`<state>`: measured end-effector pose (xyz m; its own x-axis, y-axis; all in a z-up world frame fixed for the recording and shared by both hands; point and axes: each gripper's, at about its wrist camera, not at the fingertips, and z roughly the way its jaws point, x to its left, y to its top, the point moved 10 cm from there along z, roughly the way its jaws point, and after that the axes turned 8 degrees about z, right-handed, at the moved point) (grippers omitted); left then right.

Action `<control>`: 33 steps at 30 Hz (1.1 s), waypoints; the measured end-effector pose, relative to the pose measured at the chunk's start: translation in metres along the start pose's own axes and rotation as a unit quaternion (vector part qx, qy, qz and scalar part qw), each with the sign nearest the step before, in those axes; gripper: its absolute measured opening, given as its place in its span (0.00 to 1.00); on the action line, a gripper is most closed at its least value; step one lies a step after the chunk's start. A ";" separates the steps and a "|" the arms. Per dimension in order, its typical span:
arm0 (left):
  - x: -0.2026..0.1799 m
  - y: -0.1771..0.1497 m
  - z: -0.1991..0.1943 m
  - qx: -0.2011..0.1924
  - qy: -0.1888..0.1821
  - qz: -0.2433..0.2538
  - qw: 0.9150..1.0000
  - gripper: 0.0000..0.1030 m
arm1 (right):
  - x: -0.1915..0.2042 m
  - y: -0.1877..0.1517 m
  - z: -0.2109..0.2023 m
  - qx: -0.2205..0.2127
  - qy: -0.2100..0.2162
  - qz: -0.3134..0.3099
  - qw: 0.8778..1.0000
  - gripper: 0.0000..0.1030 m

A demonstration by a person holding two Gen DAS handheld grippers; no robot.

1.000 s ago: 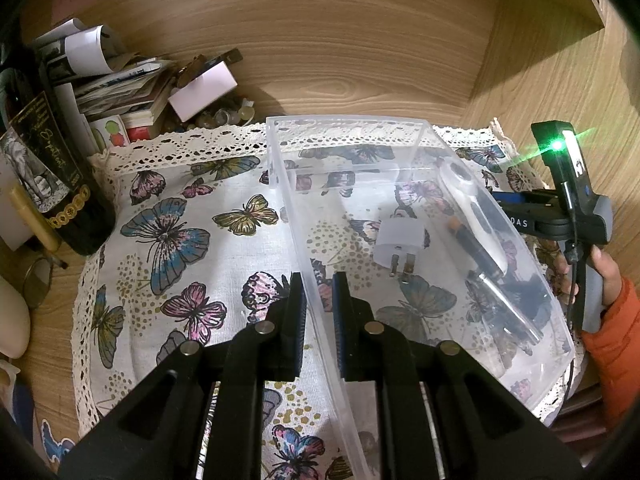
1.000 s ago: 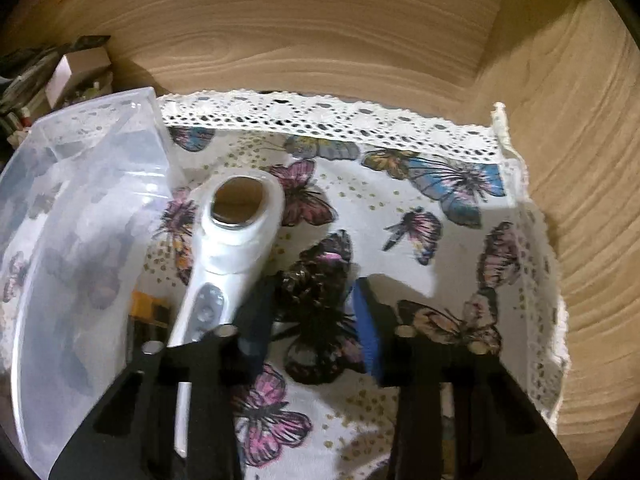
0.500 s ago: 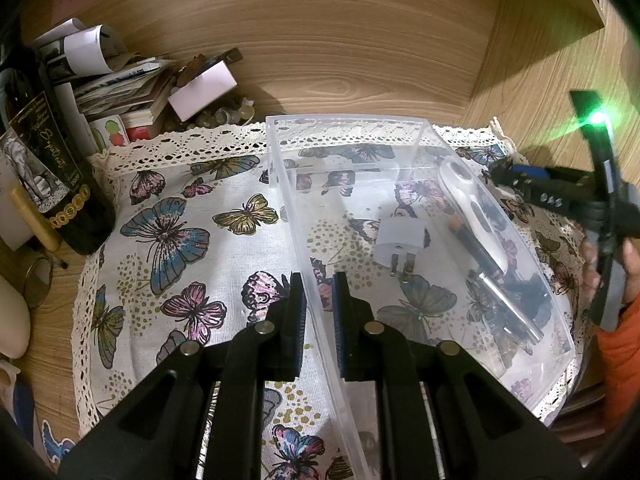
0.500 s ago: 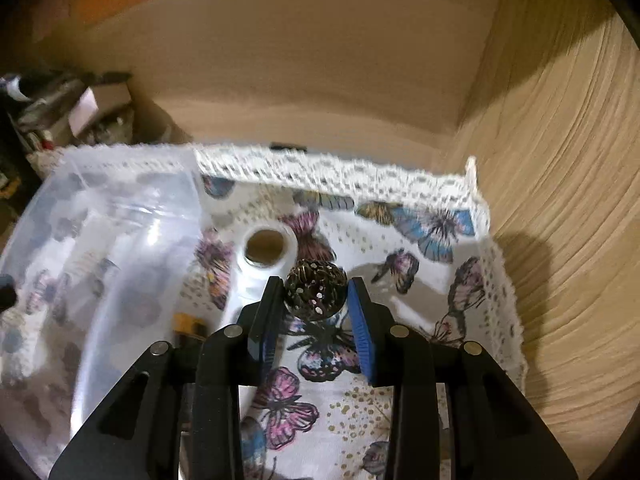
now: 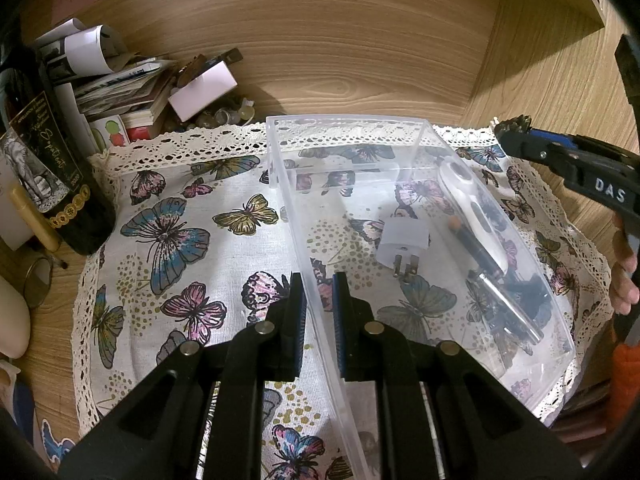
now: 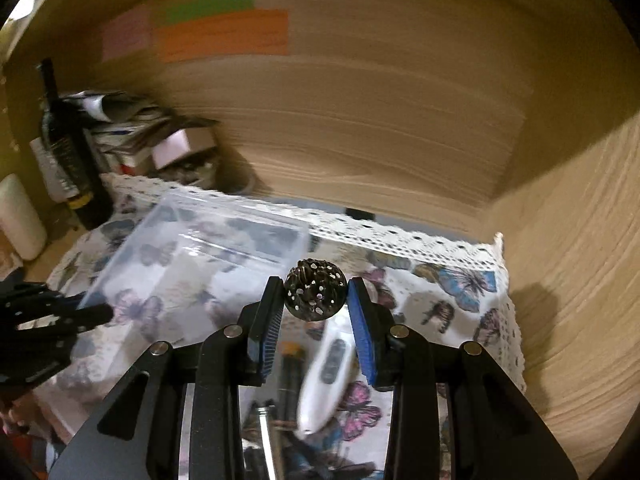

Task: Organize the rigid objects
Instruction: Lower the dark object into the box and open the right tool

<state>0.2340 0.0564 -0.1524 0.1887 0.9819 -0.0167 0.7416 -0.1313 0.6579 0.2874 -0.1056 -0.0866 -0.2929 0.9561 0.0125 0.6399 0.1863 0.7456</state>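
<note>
A clear plastic bin (image 5: 420, 136) stands on the butterfly cloth (image 5: 172, 236). Inside lies a white plug adapter (image 5: 402, 240). My left gripper (image 5: 319, 292) is shut on the bin's left wall near its front. My right gripper (image 6: 315, 300) is shut on a dark perforated metal ball (image 6: 315, 290) and holds it in the air, right of the bin; it also shows in the left wrist view (image 5: 516, 136). A white handheld device (image 6: 328, 368) and a dark pen (image 6: 290, 376) lie on the cloth just outside the bin's right wall.
A dark wine bottle (image 5: 44, 152) stands at the left with a pile of papers and boxes (image 5: 132, 84) behind it. Wooden walls close the back and right. Small jars (image 5: 224, 114) sit by the back wall.
My right gripper closed on the dark ball on the cloth and has lifted it well above the table. My left gripper has stayed on the bin wall.
</note>
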 end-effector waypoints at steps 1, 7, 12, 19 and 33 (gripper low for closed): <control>0.000 0.000 0.000 0.000 0.000 0.000 1.000 0.12 | 0.005 -0.001 -0.001 0.001 0.004 -0.005 1.000 0.29; 0.000 0.000 0.000 -0.001 -0.001 0.001 1.000 0.12 | 0.033 -0.012 0.004 0.021 0.029 -0.032 0.999 0.29; 0.000 0.001 0.000 -0.001 -0.001 0.001 1.000 0.12 | 0.049 -0.027 0.015 0.047 0.034 -0.057 0.997 0.29; -0.001 0.001 0.000 -0.001 -0.001 0.001 1.000 0.12 | 0.065 -0.045 0.023 0.077 0.041 -0.092 0.992 0.29; 0.000 0.001 0.000 -0.001 -0.001 0.001 1.000 0.12 | 0.073 -0.055 0.028 0.105 0.061 -0.091 0.988 0.30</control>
<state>0.2345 0.0558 -0.1520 0.1915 0.9813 -0.0182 0.7395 -0.1320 0.6601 0.2503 -0.0394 -0.1455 -0.4922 0.8702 -0.0198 0.6976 0.4080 0.5889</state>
